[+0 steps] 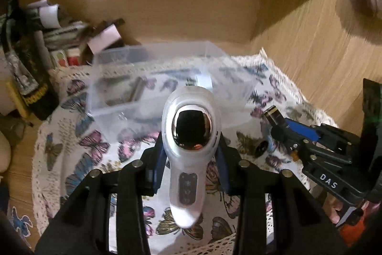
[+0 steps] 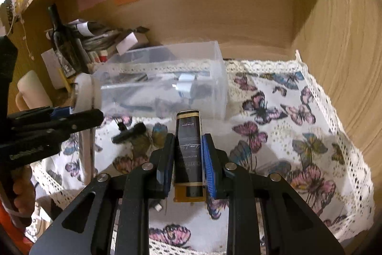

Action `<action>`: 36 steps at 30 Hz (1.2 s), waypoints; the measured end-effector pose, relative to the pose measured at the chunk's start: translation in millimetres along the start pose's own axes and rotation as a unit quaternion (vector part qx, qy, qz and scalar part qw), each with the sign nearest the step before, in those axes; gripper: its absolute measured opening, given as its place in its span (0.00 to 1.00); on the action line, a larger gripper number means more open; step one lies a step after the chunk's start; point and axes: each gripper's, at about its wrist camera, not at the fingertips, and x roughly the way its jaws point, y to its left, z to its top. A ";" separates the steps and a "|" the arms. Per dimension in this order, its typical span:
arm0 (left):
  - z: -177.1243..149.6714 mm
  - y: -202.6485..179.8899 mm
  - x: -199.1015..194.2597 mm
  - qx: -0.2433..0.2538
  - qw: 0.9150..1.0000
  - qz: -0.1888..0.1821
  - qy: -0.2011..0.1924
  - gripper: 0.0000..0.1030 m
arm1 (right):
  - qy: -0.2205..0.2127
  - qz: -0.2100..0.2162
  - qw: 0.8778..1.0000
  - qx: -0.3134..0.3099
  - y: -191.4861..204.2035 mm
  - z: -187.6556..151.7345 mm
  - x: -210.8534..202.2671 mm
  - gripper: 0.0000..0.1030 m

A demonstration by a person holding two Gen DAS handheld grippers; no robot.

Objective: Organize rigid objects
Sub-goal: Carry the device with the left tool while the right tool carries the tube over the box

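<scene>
White glossy plastic, the handheld device [image 1: 189,135] sits pinched at its narrow neck by the left gripper [image 1: 191,154], fingers partly closed, above the butterfly cloth [image 1: 83,147]; it could swivel and slip. The right gripper [image 2: 187,159] is clamped tight on a black-and-gold box [image 2: 188,154]; either could clip the clear bin [image 2: 167,78]

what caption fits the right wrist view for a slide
Right gripper clamps a black-and-gold box above a butterfly cloth, with a clear bin ahead.
</scene>
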 end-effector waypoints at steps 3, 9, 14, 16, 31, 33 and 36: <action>7.6 3.8 -11.2 -0.005 1.000 0.003 -0.018 0.37 | -0.009 0.003 1.000 -0.008 1.7 10.4 1.8 0.20; 25.3 7.4 -32.5 -0.008 0.998 0.013 -0.061 0.37 | -0.034 0.003 0.999 -0.030 8.1 35.2 3.2 0.20; 43.1 13.5 -50.1 -0.013 0.995 0.020 -0.098 0.37 | -0.060 0.007 0.997 -0.041 12.9 60.2 1.4 0.20; 49.1 16.2 -56.3 -0.013 0.994 0.023 -0.110 0.37 | -0.071 0.009 0.996 -0.048 17.5 69.3 -1.0 0.20; 82.0 38.9 -63.4 -0.033 0.986 0.047 -0.155 0.37 | -0.088 0.022 0.993 -0.080 42.2 117.8 21.5 0.20; 86.7 44.3 -58.7 -0.037 0.987 0.045 -0.152 0.37 | -0.087 0.022 0.992 -0.084 44.7 121.4 27.2 0.20; 92.3 50.4 -48.4 -0.039 0.987 0.051 -0.147 0.37 | -0.079 0.021 0.993 -0.086 46.8 125.2 39.6 0.20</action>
